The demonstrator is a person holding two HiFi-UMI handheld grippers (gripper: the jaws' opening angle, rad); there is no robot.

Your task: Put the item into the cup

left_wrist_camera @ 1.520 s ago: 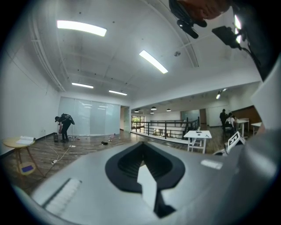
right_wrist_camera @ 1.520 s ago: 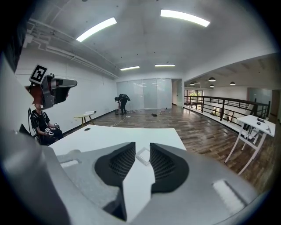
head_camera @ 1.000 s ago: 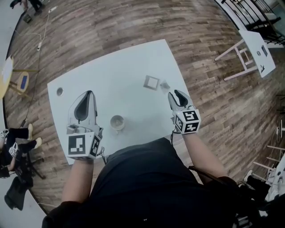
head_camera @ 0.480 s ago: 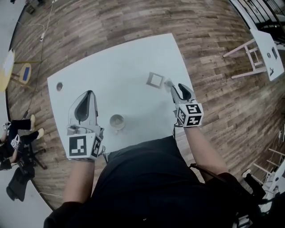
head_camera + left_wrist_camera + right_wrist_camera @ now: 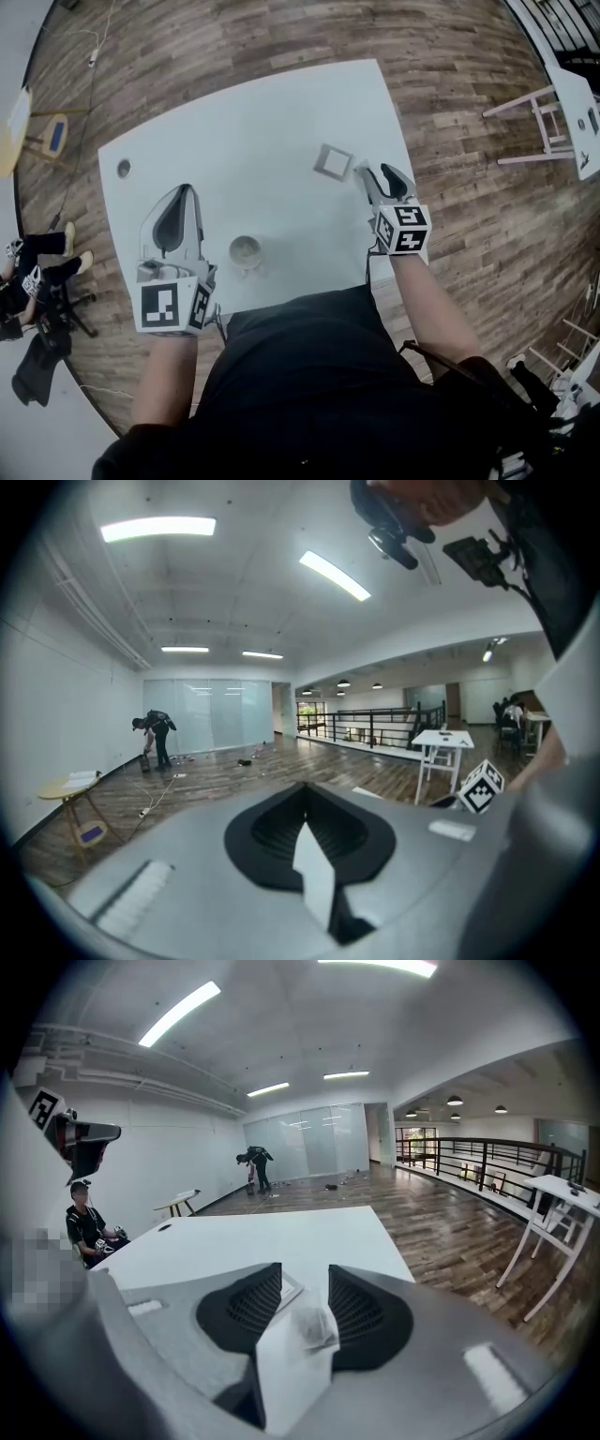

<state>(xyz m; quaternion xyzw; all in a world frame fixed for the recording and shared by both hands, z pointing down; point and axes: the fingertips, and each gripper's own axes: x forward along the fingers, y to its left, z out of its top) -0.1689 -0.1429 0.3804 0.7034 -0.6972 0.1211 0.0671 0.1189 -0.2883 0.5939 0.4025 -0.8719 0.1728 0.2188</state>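
Observation:
A small pale cup [image 5: 246, 251] stands upright on the white table [image 5: 244, 141], just right of my left gripper [image 5: 185, 191]. That gripper is shut with nothing in it; its pads meet in the left gripper view [image 5: 305, 797]. My right gripper [image 5: 374, 174] sits at the table's right edge, and its jaws are opening. Between them on the table lies a small clear packet [image 5: 314, 1327], which the pads do not press. In the head view the packet [image 5: 360, 172] shows at the jaw tips. A flat square item [image 5: 333, 161] lies just left of it.
A round hole [image 5: 124, 168] marks the table's far left corner. The table's right edge runs just beside my right gripper. A white side table on pink legs [image 5: 574, 94] stands on the wood floor at right. A person [image 5: 28, 281] sits at left.
My right gripper has moved forward to the clear packet and its jaws now stand either side of it. The left gripper has stayed beside the cup.

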